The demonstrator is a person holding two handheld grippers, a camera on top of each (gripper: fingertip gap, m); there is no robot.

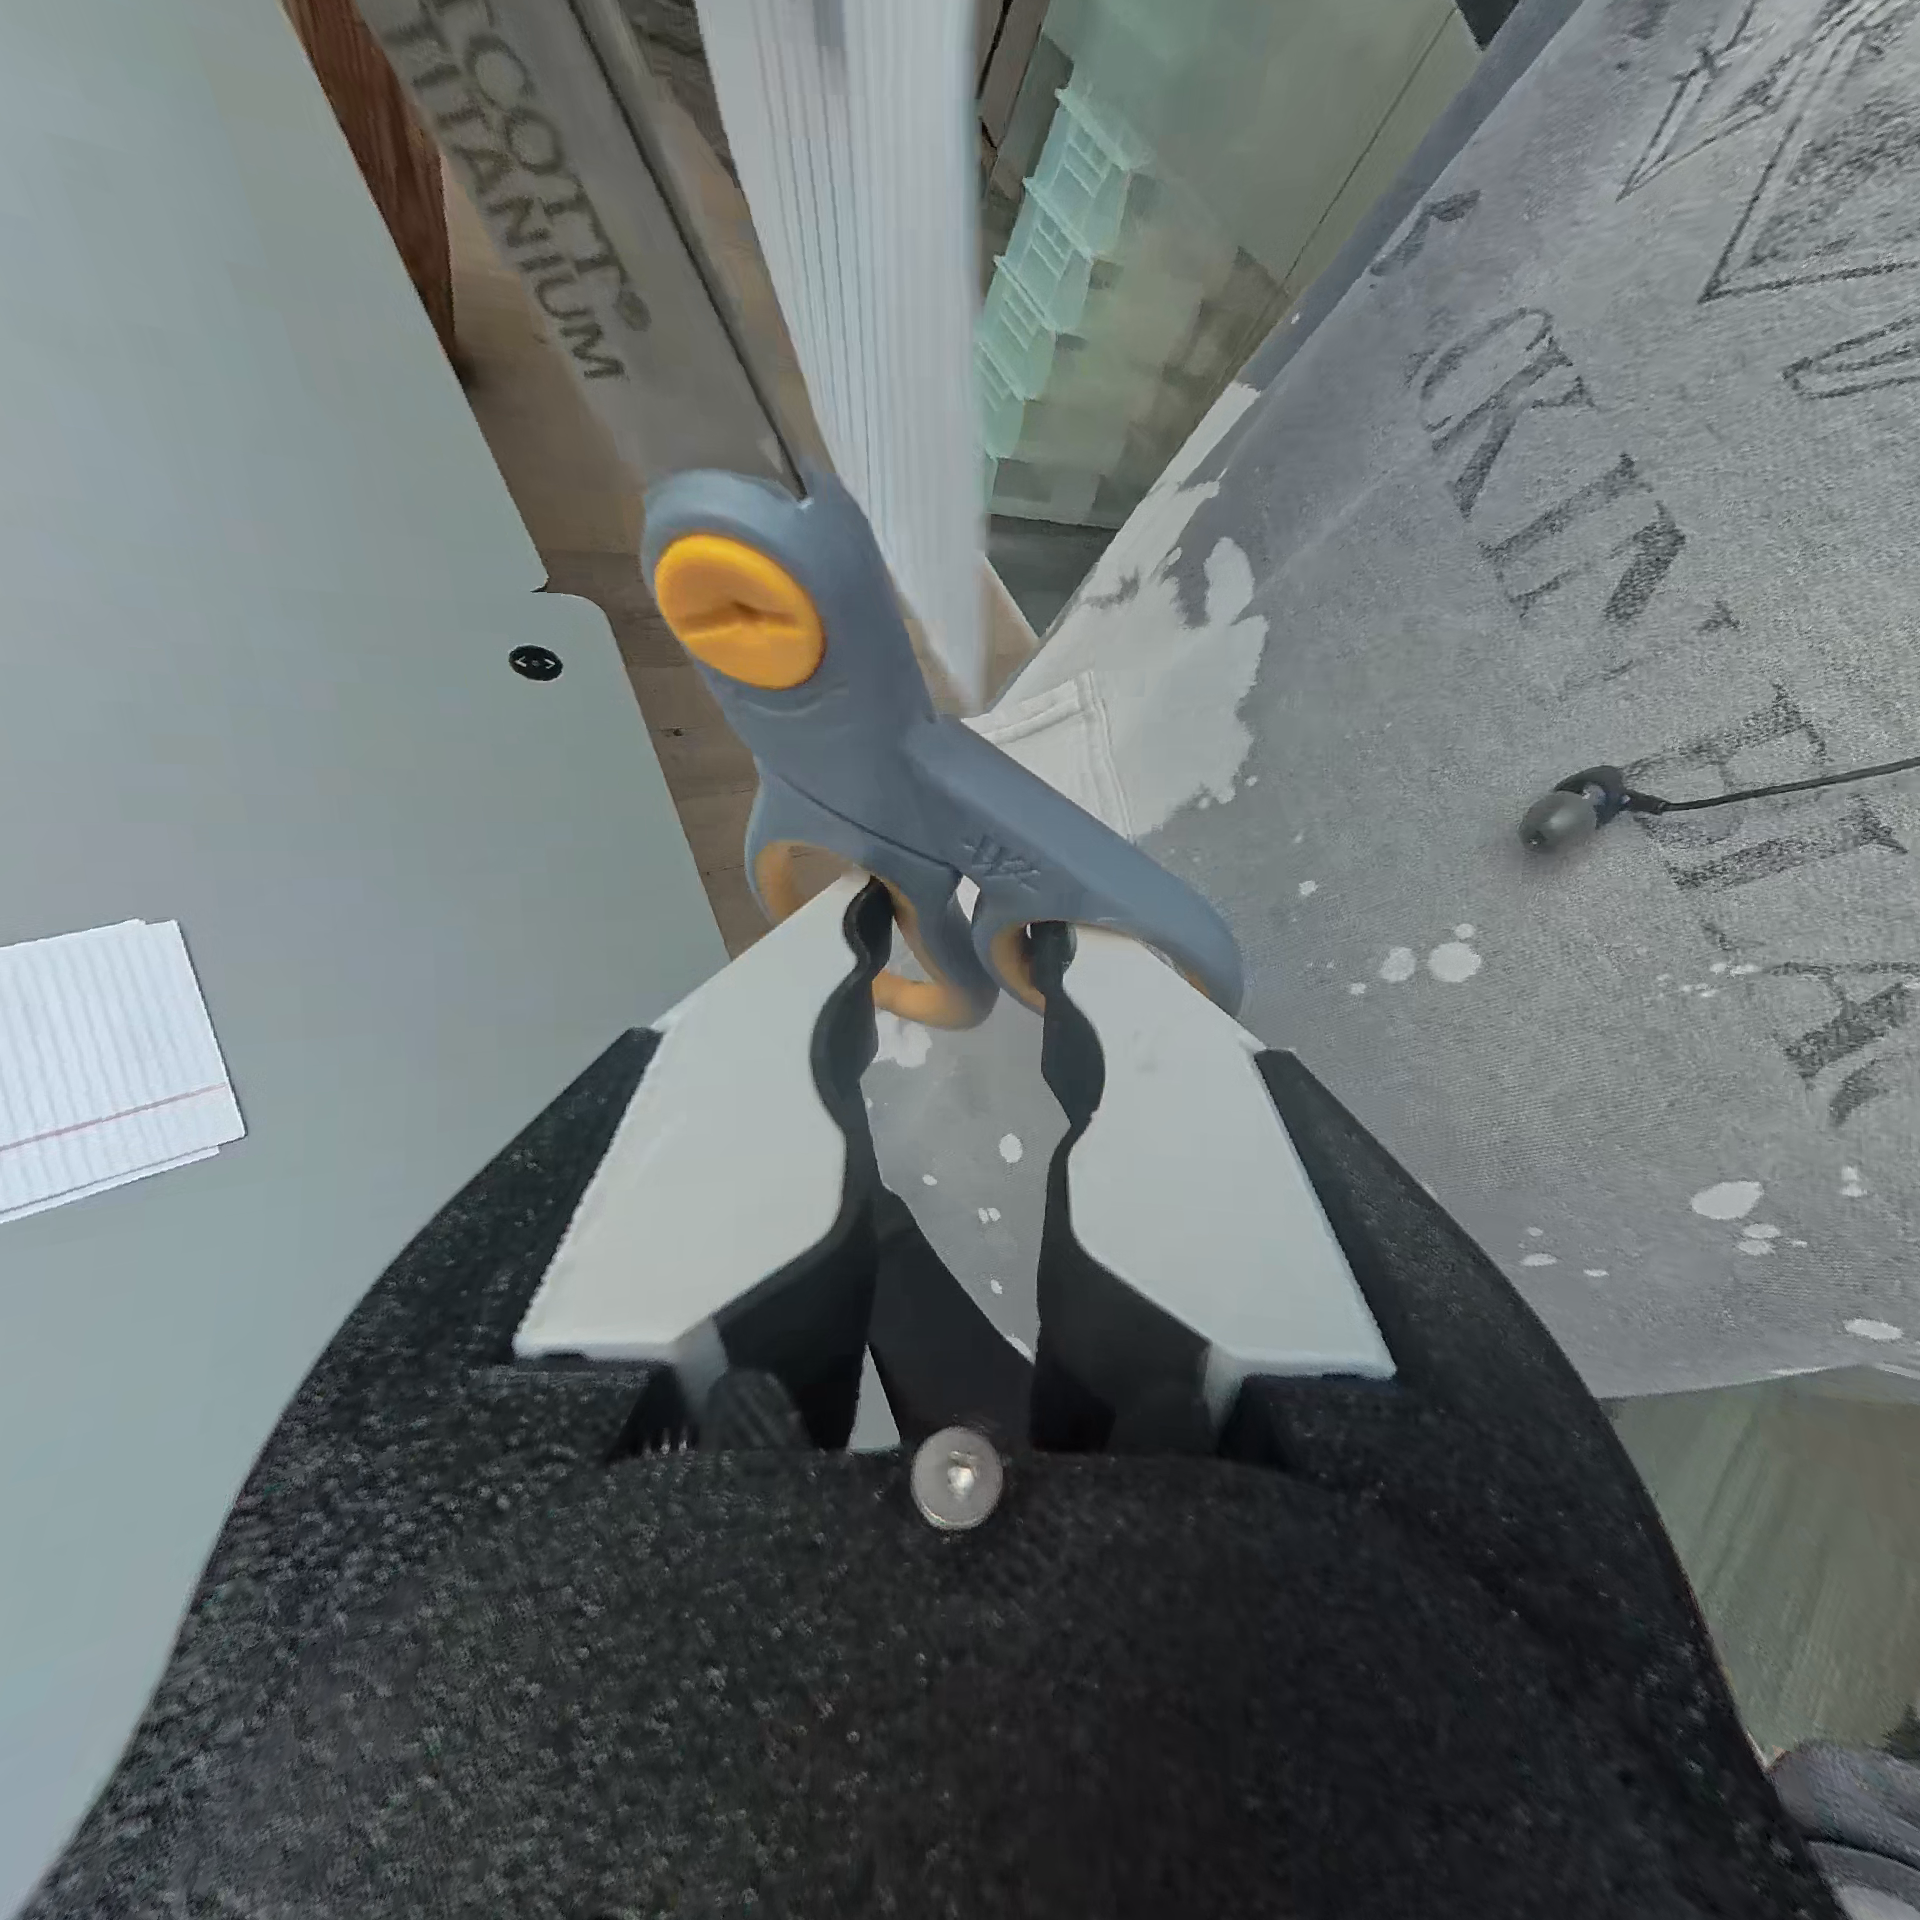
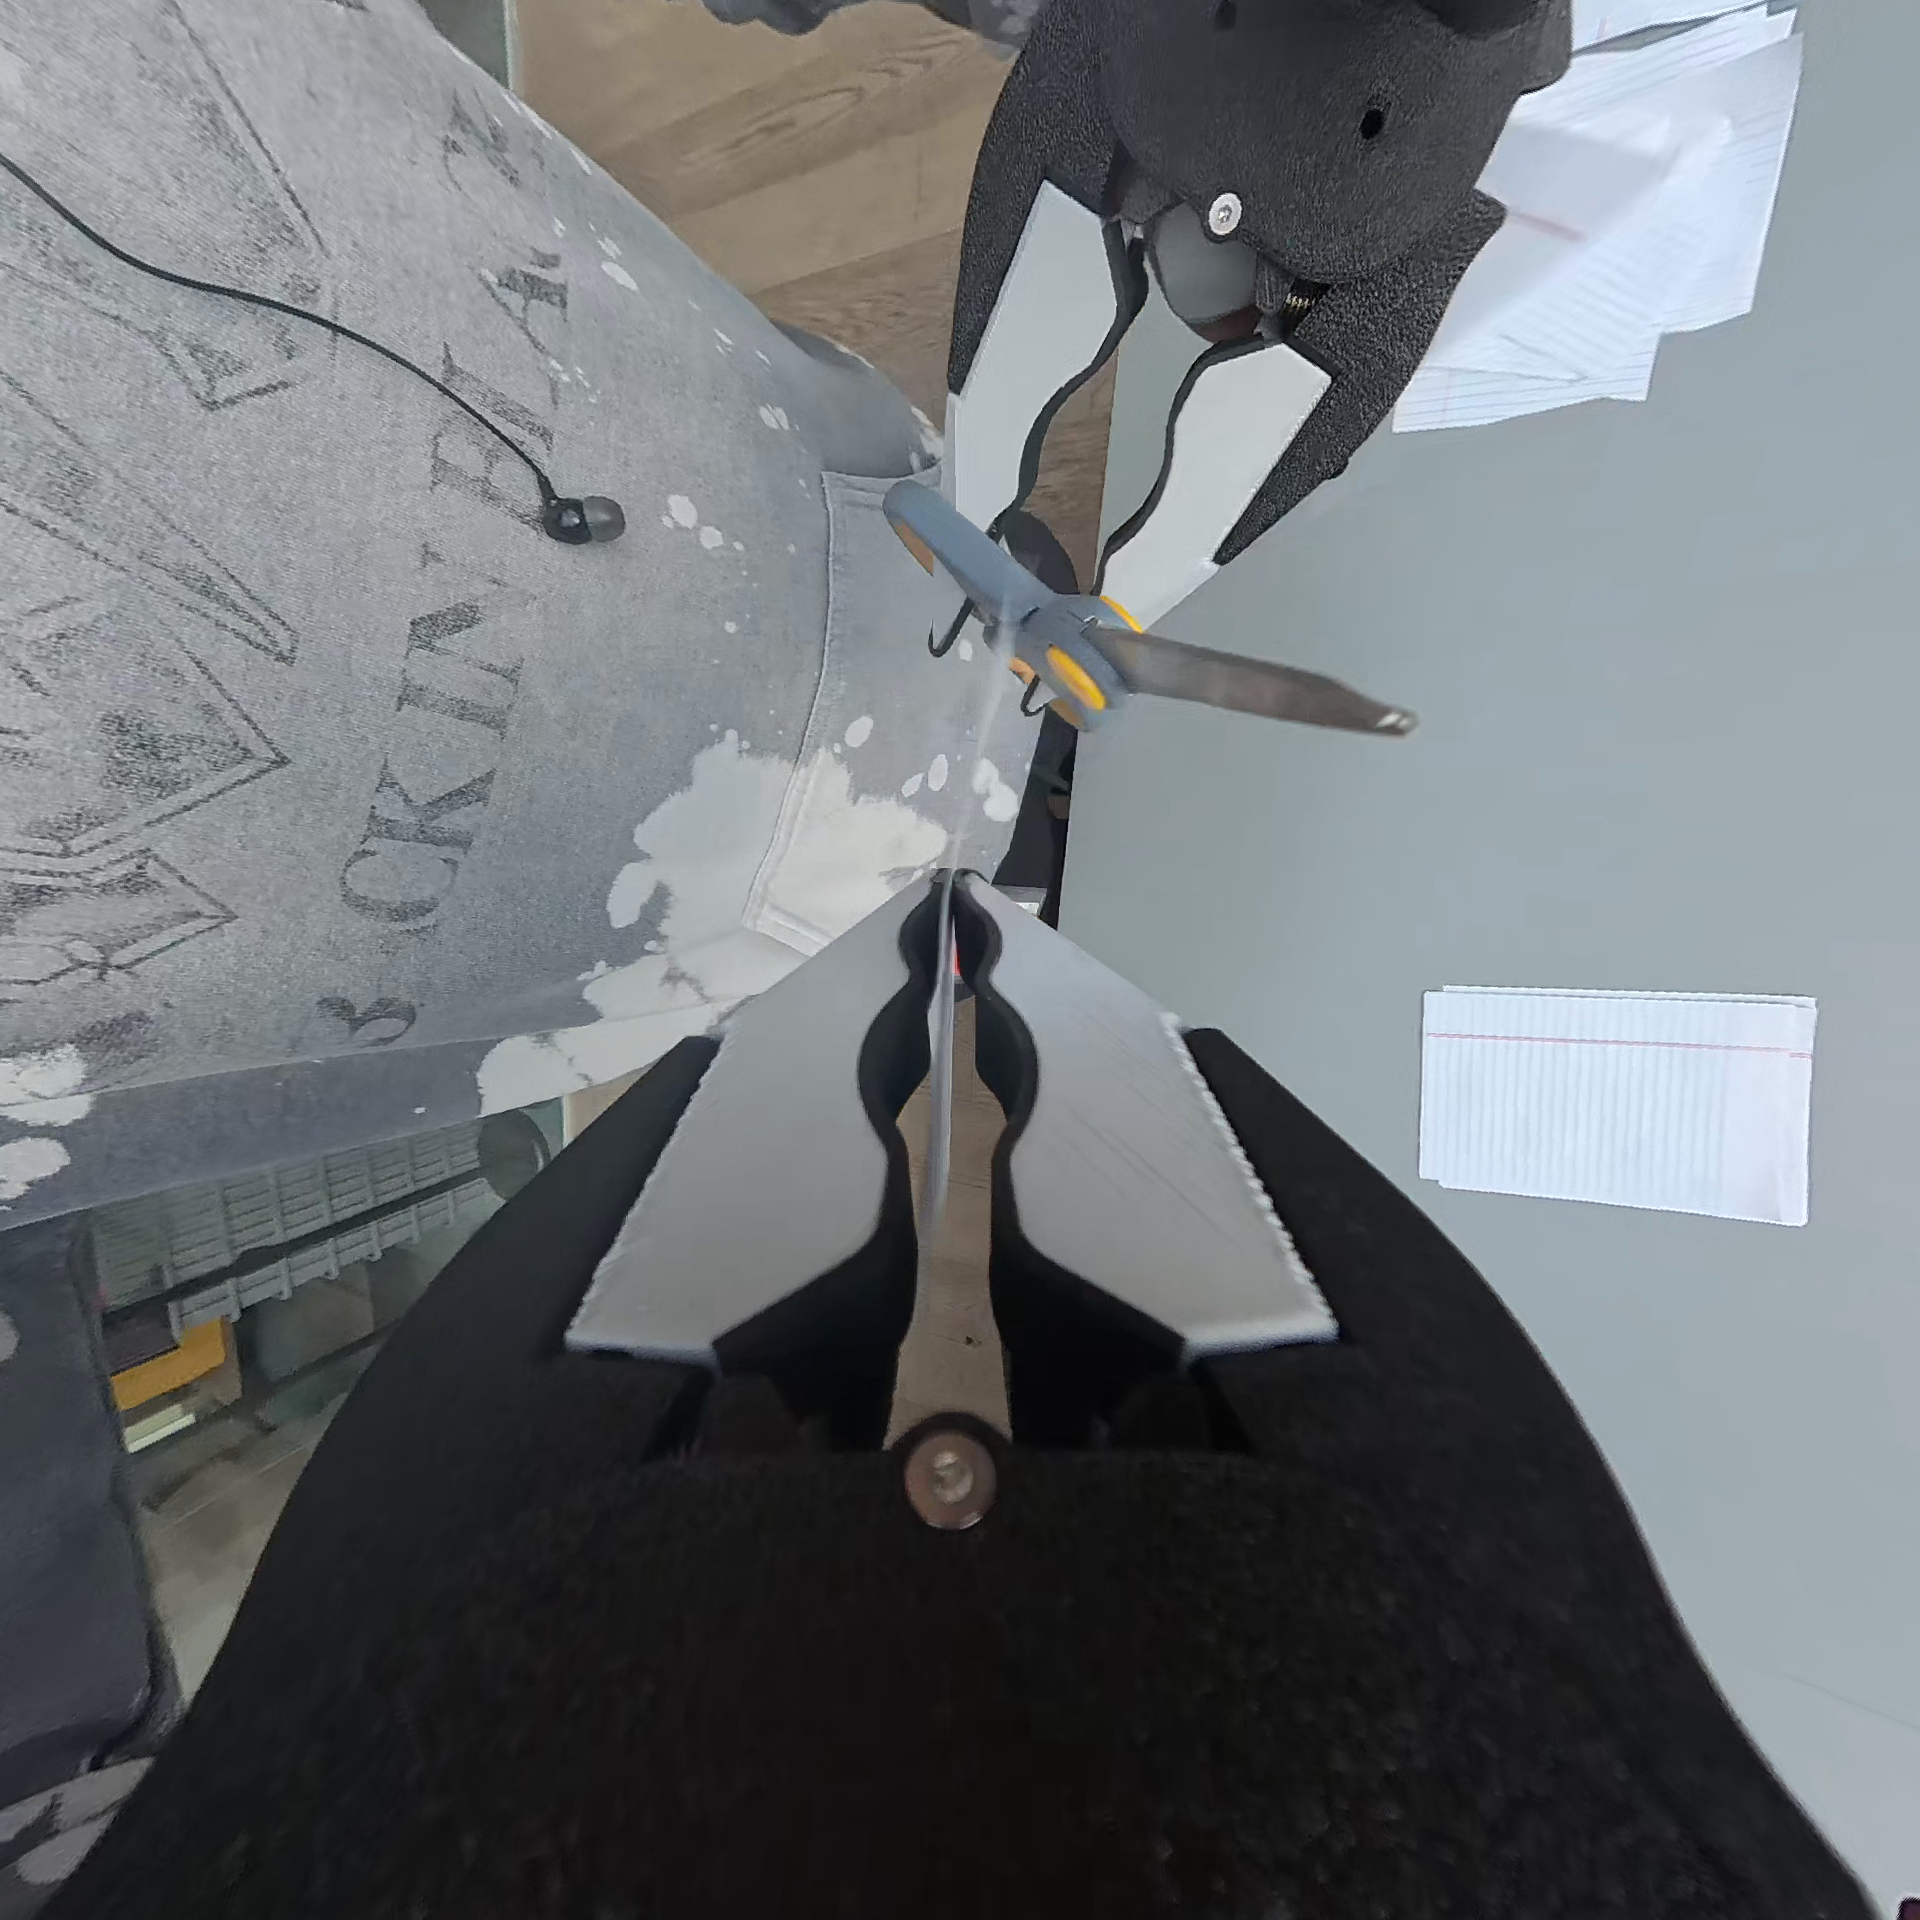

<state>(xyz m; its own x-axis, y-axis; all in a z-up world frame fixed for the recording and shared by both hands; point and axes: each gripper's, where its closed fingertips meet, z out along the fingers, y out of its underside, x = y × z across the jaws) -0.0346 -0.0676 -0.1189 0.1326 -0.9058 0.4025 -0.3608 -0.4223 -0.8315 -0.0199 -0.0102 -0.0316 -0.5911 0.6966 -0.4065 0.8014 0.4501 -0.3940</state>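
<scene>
Two grippers were at work, and both were mine. My left gripper [image 1: 961, 920] had its fingertips threaded into the loops of the scissors [image 1: 831, 707], which sat at the middle of the left wrist view with the handles low and the blades running up toward the upper left of that frame. The jaws stood partly apart, bearing on the handle loops, a hold that would let them work the blades. In the right wrist view the same scissors [image 2: 1081, 649] showed at upper centre, blades pointing right, seemingly closed or nearly so.

My right gripper [image 2: 951, 899] was clamped tight on a lined index card [image 2: 971, 769], pinched at its near edge so that it stood edge-on to that camera as a thin pale streak rising toward the scissors. In the left wrist view the card [image 1: 883, 260] stood tall at upper centre, just beside the blade; I judged it was held that way to offer a free edge to the blades, though I could not tell whether steel touched paper.

Several more lined cards [image 2: 1616, 1101] lay flat on the grey table [image 2: 1558, 779] at the right of the right view, well apart from both grippers. A person's grey printed shirt [image 2: 364, 623] filled the left of it, with a black earbud [image 2: 582, 517] on its cord against the cloth.
</scene>
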